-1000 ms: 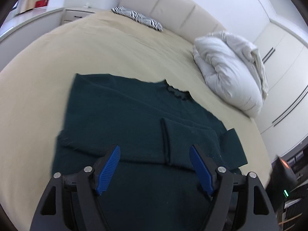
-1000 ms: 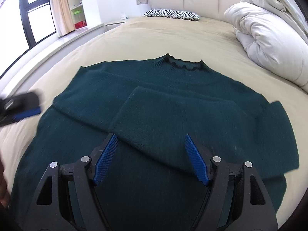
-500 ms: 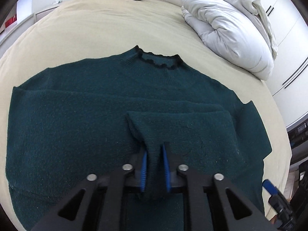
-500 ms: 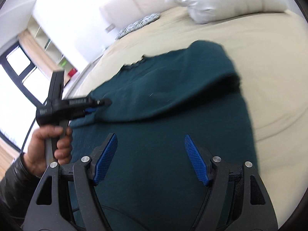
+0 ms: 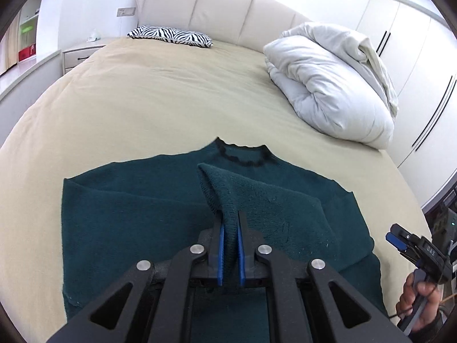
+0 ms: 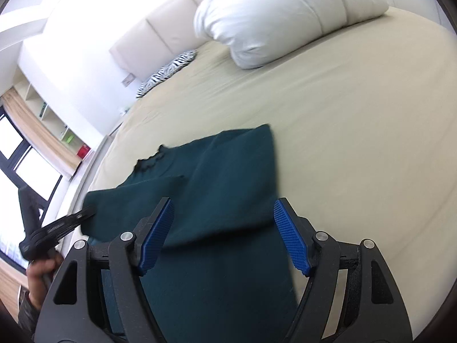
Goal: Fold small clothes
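A dark teal sweater with a black frilled collar lies flat on the beige bed. My left gripper is shut on the cuff of the folded-in sleeve and holds it raised above the sweater's chest. My right gripper is open and empty, over the sweater's right side near the folded shoulder edge. It also shows at the far right of the left wrist view. The left gripper shows at the left of the right wrist view.
A bunched white duvet lies at the bed's right rear. A zebra-striped pillow sits by the padded headboard. A nightstand stands at the left, wardrobe doors at the right.
My left gripper closed on the sleeve cuff and has lifted it toward the collar. My right gripper swung to the sweater's right side and stayed open.
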The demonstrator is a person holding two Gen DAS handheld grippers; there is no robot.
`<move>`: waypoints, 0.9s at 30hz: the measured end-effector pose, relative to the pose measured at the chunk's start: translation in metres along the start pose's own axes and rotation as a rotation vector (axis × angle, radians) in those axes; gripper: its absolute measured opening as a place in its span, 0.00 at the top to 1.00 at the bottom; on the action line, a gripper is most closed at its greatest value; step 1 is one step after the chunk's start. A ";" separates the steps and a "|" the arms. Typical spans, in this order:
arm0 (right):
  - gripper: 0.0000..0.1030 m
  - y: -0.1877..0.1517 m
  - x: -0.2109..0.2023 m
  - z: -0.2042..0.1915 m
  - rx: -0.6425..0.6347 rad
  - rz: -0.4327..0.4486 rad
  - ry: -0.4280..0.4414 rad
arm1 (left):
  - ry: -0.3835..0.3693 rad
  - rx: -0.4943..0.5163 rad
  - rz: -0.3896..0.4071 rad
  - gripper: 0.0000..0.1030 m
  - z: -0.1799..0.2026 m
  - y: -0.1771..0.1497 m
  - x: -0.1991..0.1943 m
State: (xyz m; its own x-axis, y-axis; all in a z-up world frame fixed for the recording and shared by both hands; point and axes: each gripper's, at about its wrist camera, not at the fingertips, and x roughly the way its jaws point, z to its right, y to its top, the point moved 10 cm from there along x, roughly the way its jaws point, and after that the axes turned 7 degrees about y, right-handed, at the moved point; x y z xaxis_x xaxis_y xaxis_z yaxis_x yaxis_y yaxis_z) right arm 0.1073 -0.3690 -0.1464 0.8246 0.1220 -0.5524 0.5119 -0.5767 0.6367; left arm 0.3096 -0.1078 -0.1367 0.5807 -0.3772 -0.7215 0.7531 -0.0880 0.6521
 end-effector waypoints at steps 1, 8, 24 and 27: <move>0.31 0.003 0.003 0.004 0.005 -0.005 -0.009 | 0.010 -0.009 -0.003 0.92 -0.006 -0.001 0.003; 0.33 0.026 0.041 0.045 0.126 -0.046 -0.015 | 0.038 -0.044 -0.083 0.91 -0.029 -0.027 0.035; 0.95 0.059 0.115 0.062 0.059 -0.146 -0.082 | 0.033 -0.017 -0.053 0.91 -0.025 -0.039 0.035; 0.95 0.066 0.120 0.076 0.082 -0.137 -0.111 | 0.037 -0.024 -0.063 0.91 -0.027 -0.042 0.043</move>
State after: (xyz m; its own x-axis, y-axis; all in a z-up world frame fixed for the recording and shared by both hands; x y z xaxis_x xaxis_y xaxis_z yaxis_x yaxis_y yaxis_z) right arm 0.2216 -0.4539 -0.2110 0.7147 0.1160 -0.6897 0.5922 -0.6250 0.5086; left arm 0.3116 -0.0952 -0.2014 0.5425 -0.3369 -0.7695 0.7955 -0.0882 0.5995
